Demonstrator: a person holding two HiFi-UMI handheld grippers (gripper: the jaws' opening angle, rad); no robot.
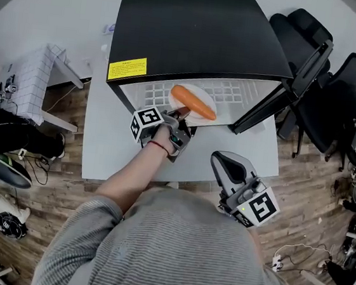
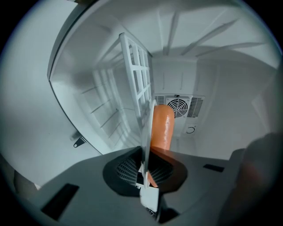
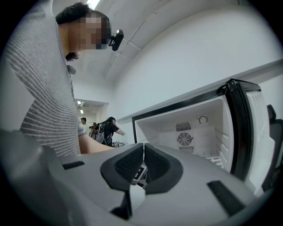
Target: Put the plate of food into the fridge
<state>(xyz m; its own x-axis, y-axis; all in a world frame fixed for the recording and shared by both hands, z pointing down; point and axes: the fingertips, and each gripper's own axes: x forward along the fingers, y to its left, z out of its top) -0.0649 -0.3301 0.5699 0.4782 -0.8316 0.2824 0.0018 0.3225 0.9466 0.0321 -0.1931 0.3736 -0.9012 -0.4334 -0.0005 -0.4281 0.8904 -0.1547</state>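
Observation:
A white plate (image 1: 204, 95) carrying an orange sausage (image 1: 194, 102) rests on the wire shelf (image 1: 235, 91) inside the open black fridge (image 1: 197, 32). My left gripper (image 1: 182, 115) is shut on the plate's near rim, just at the fridge opening. In the left gripper view the plate (image 2: 146, 145) shows edge-on between the pads of the left gripper (image 2: 147, 170), with the sausage (image 2: 162, 128) beyond it and the fridge's back fan (image 2: 180, 106) behind. My right gripper (image 1: 223, 163) hangs shut and empty over the table's front right; the right gripper (image 3: 143, 161) has its pads together.
The fridge stands on a white table (image 1: 114, 144) with its door (image 1: 286, 87) swung open to the right. Black office chairs (image 1: 337, 93) crowd the right side. A small white rack (image 1: 34, 84) stands at the left. People stand far back (image 3: 104, 130) in the right gripper view.

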